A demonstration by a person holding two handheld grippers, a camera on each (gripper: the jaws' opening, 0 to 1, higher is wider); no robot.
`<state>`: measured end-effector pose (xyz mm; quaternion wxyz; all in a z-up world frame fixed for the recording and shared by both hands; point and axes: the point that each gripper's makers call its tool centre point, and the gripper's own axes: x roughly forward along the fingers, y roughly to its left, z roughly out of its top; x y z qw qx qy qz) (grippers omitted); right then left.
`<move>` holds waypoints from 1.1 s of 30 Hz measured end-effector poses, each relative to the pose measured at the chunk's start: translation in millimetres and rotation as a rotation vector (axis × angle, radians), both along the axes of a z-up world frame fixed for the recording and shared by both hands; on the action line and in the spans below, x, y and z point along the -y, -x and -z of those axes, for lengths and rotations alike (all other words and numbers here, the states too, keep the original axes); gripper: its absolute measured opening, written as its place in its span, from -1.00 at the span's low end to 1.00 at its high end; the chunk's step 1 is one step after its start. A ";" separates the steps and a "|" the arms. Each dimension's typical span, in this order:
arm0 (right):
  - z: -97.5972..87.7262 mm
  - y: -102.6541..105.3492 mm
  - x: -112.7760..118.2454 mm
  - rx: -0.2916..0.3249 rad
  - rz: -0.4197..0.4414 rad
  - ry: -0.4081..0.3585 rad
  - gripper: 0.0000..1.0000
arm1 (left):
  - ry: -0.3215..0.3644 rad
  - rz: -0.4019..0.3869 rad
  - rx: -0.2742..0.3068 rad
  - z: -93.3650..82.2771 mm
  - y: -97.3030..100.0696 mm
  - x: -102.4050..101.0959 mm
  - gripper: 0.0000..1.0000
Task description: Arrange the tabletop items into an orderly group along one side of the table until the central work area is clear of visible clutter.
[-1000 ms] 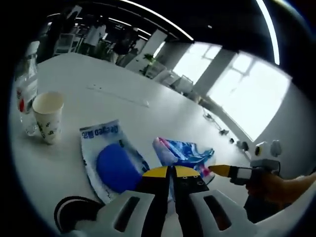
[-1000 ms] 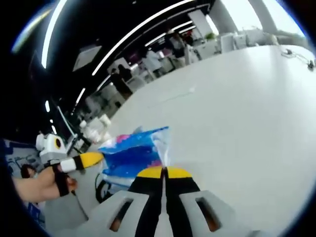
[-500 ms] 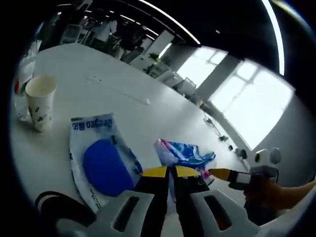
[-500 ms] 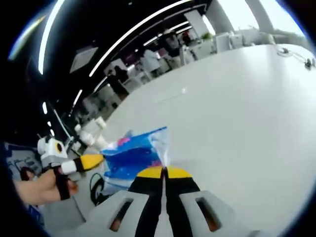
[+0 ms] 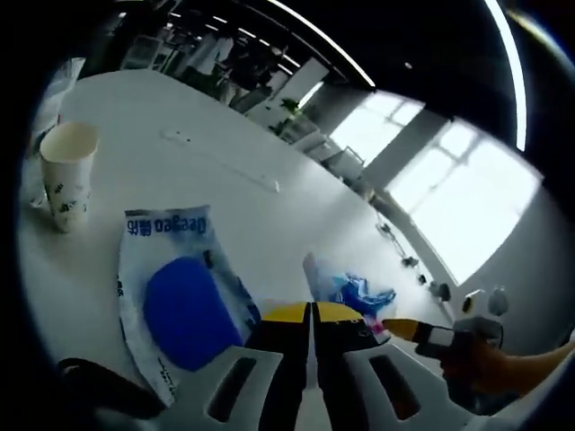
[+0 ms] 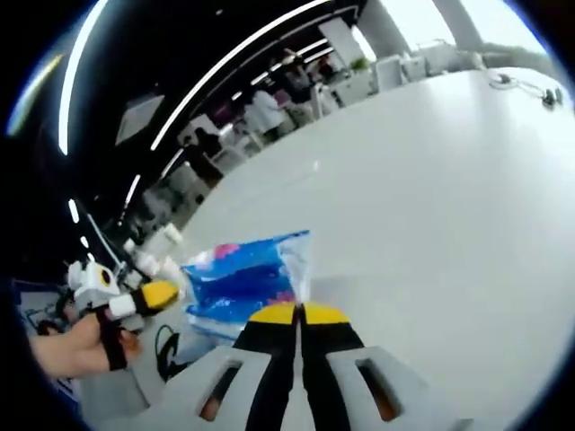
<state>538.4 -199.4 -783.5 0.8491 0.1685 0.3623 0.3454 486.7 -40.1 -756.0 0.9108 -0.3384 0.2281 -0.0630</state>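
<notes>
A blue and pink plastic bag (image 6: 244, 277) hangs in front of my right gripper (image 6: 299, 312), which is shut on the bag's right edge. In the left gripper view the same bag (image 5: 352, 292) lies crumpled just past my left gripper (image 5: 311, 312). The left jaws are shut with nothing between them. The right gripper (image 5: 402, 327) reaches in from the right, its yellow tip at the bag. A white and blue packet (image 5: 178, 298) with a blue oval lies flat on the white table (image 5: 207, 193). A paper cup (image 5: 65, 175) stands at the far left.
A black band or cable (image 5: 94, 384) lies at the near left, and also shows as a black cable (image 6: 167, 347) below the left gripper (image 6: 144, 297), which a hand (image 6: 76, 343) holds. Bottles (image 6: 151, 248) stand beyond it. The white table (image 6: 431, 206) stretches wide to the right.
The bag has bunched up and drawn away from the white and blue packet, toward the right gripper. Both views have shifted a little with the hands. Both jaws stay shut.
</notes>
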 end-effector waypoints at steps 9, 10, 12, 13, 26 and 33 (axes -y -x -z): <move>9.1 -25.3 12.1 -0.013 0.047 0.003 -1.00 | -0.054 0.019 -0.007 2.7 2.2 -6.0 -1.00; 10.0 -33.0 14.3 -0.009 0.055 0.007 -1.00 | -0.063 0.020 -0.012 3.7 3.8 -6.8 -1.00; 10.5 -40.5 15.1 -0.008 0.060 0.007 -1.00 | -0.075 0.028 -0.017 5.3 6.4 -6.5 -1.00; 10.5 -43.9 15.2 -0.005 0.060 0.009 -1.00 | -0.080 0.035 -0.016 5.6 7.2 -6.0 -1.00; 14.6 -73.0 13.3 0.010 0.042 0.017 -1.00 | -0.111 0.020 0.041 7.6 -9.0 -2.9 -0.45; 22.1 -72.6 14.6 0.004 0.019 0.030 -1.00 | -0.231 0.070 0.081 8.7 -21.6 7.9 -0.13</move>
